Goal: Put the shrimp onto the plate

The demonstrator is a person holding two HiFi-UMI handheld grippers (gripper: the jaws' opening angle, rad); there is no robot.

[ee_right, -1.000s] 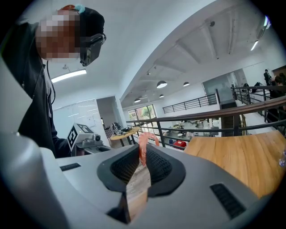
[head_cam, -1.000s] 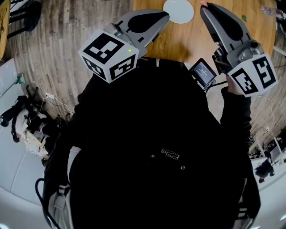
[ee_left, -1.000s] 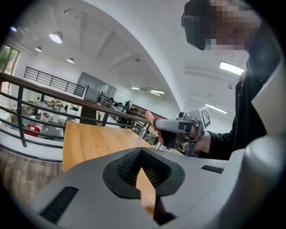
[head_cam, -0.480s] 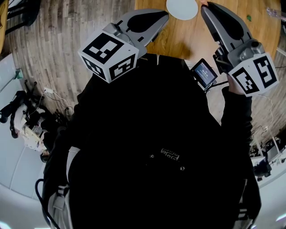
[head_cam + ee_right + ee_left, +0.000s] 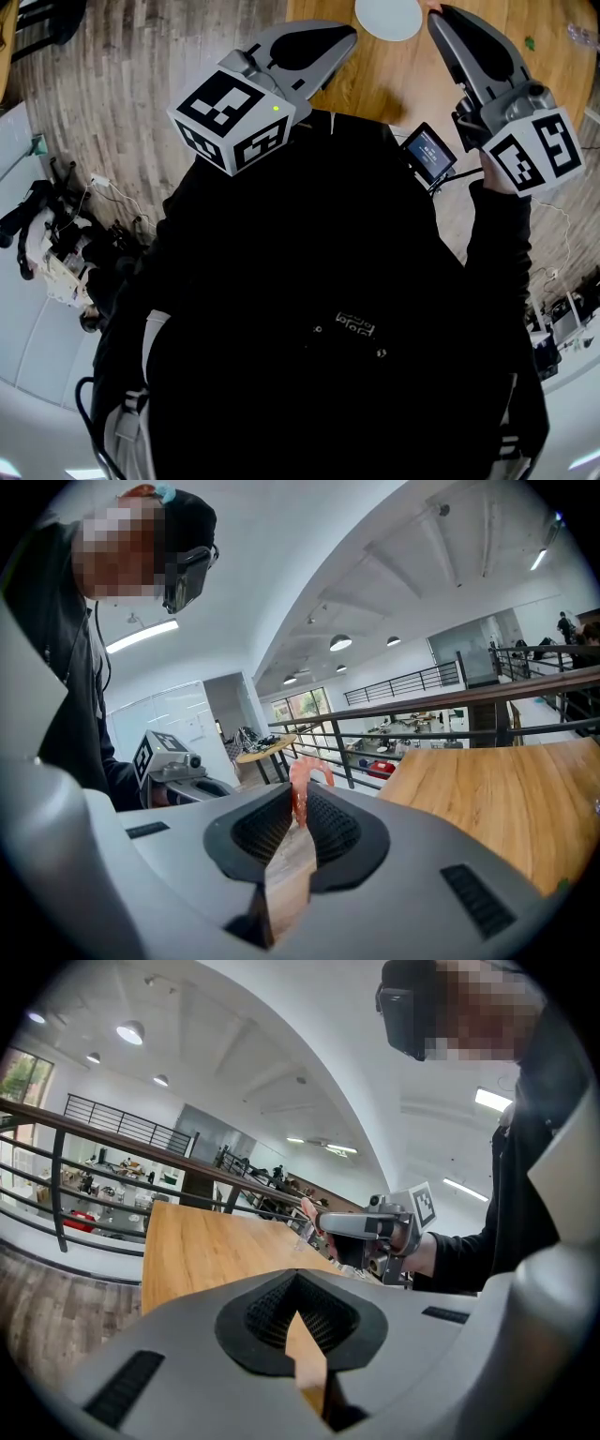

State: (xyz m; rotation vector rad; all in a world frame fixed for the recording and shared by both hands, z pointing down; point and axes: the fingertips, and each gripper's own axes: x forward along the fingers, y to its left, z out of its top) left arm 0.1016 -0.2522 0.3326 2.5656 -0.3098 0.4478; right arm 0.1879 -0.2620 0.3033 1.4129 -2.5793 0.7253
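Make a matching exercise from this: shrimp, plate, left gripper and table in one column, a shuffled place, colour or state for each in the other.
1 shrimp
2 plate
3 left gripper
4 table

A jaws together, empty
B pinched in the right gripper
C light wood
D white, round

Pairs: 1-B, 2-D, 3-A, 4-C
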